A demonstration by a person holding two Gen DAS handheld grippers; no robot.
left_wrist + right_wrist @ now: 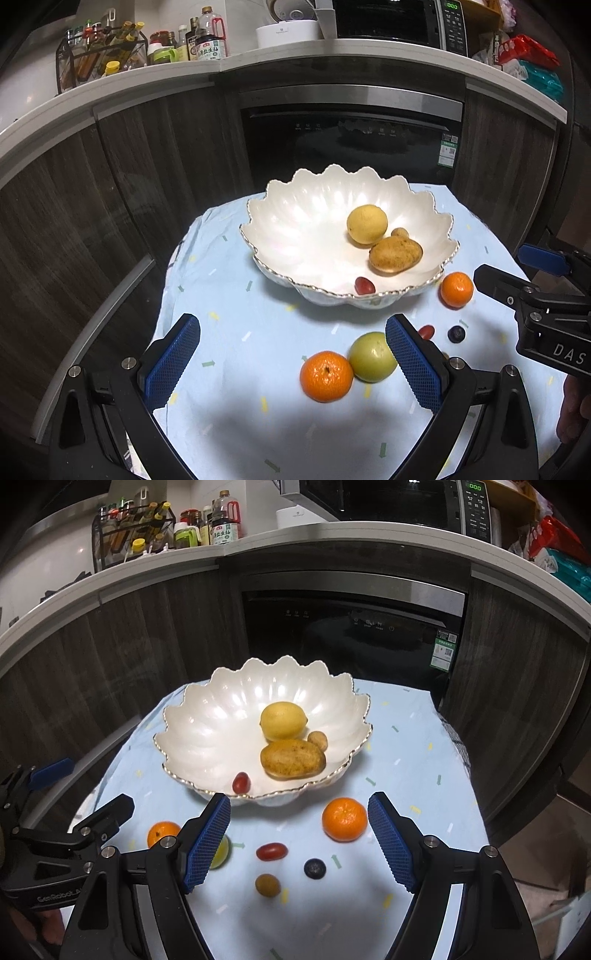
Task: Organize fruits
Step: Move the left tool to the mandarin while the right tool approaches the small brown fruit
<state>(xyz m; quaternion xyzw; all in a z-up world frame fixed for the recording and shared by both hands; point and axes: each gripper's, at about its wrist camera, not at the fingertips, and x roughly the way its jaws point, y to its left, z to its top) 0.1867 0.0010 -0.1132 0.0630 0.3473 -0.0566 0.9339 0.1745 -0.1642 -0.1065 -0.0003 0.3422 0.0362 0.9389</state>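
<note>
A white scalloped bowl (295,225) (207,723) on a light blue cloth holds a lemon (366,224) (283,720), a large potato (395,254) (293,758), a small potato (317,740) and a red grape tomato (364,285) (241,782). In front of it on the cloth lie two mandarins (326,376) (456,290) (344,819) (162,833), a green fruit (371,356) (221,851), a red tomato (272,851), a blueberry (314,868) (456,334) and a small brown fruit (267,885). My left gripper (291,362) and right gripper (299,842) are both open and empty above these fruits.
The cloth-covered table (229,332) (406,768) stands in front of a dark built-in dishwasher (351,144) and wood cabinets. A counter above carries bottles (207,40) and a microwave (399,22). The table's edges drop off left and right.
</note>
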